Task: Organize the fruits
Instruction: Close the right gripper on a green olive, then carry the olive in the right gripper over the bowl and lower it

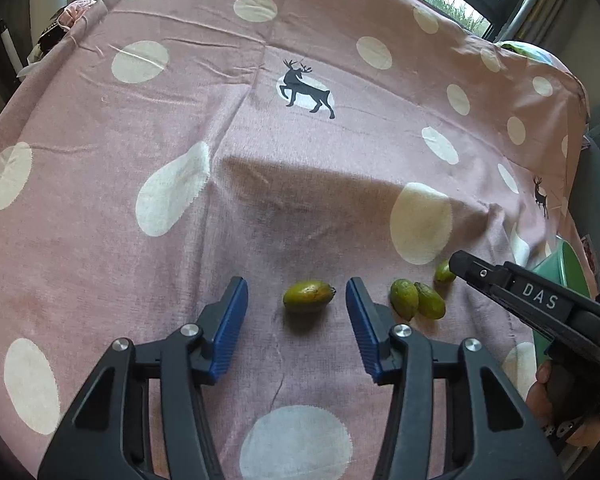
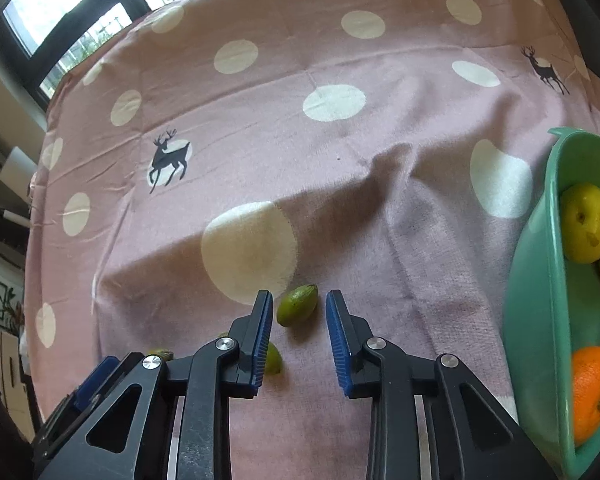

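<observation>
Several small green fruits lie on the pink dotted cloth (image 1: 340, 148). My left gripper (image 1: 297, 298) is open, its blue pads either side of a yellow-green fruit (image 1: 309, 295) without touching it. Two more green fruits (image 1: 405, 299) (image 1: 431, 301) lie just right of it, and a further one (image 1: 444, 271) sits by the tip of my right gripper (image 1: 460, 260). In the right wrist view my right gripper (image 2: 299, 307) is open around a green fruit (image 2: 297, 305); another green fruit (image 2: 272, 356) is half hidden behind its left finger.
A green bowl (image 2: 540, 280) at the right edge holds yellow fruits (image 2: 586, 228), an orange (image 2: 594, 390) and something red. Its rim also shows in the left wrist view (image 1: 564, 264). The cloth falls off at the table's far edges near a window.
</observation>
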{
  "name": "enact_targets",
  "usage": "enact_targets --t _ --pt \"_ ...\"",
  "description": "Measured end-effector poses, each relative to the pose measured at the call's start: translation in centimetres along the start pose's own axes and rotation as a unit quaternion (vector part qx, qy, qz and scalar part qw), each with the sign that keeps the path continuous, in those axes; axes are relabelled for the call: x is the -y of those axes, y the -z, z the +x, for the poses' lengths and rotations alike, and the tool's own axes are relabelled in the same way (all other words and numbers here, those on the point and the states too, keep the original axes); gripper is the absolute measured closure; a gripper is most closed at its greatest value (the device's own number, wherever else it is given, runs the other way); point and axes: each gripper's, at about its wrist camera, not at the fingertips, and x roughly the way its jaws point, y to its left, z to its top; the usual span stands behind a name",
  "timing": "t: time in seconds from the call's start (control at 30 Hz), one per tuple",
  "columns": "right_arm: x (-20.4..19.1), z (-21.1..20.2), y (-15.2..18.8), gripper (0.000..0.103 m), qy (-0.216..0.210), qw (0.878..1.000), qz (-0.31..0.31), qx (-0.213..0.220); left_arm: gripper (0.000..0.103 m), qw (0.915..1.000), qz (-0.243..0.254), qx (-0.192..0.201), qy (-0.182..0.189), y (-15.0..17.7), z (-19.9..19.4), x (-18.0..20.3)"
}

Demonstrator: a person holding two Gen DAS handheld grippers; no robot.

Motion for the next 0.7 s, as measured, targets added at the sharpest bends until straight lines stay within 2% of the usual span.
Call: enact_targets --t 0.17,0.23,0.37,0.43,0.5,0.7 --pt "0.2 1.0 -0.4 0.074 -0.017 1.000 0.006 -0.009 0.053 0.9999 -0.007 -0.010 0.013 -0.2 0.9 0.0" --pt "0.1 1.3 -0.4 0.076 -0.013 1.000 0.005 -0.012 0.062 1.0000 -0.003 -0.008 0.003 -0.3 1.2 0.1" --pt "-0.3 1.9 -0.4 0.081 -0.007 1.000 0.000 -0.022 0.068 0.9997 0.011 -0.007 -0.021 -0.2 1.4 0.3" --pt "-0.6 1.9 -0.4 0.082 0.002 1.000 -0.007 -0.021 0.080 0.9991 0.017 -0.006 -0.038 -0.1 1.6 0.2" --pt "-0.8 1.9 -0.3 0.082 0.007 1.000 -0.010 -0.021 0.084 0.9987 0.016 -0.003 -0.048 -0.2 1.7 -0.2" --pt "-0.5 1.9 -0.3 0.082 -0.001 1.000 -0.002 -0.022 0.084 0.9991 0.012 -0.001 -0.040 -0.1 1.4 -0.4"
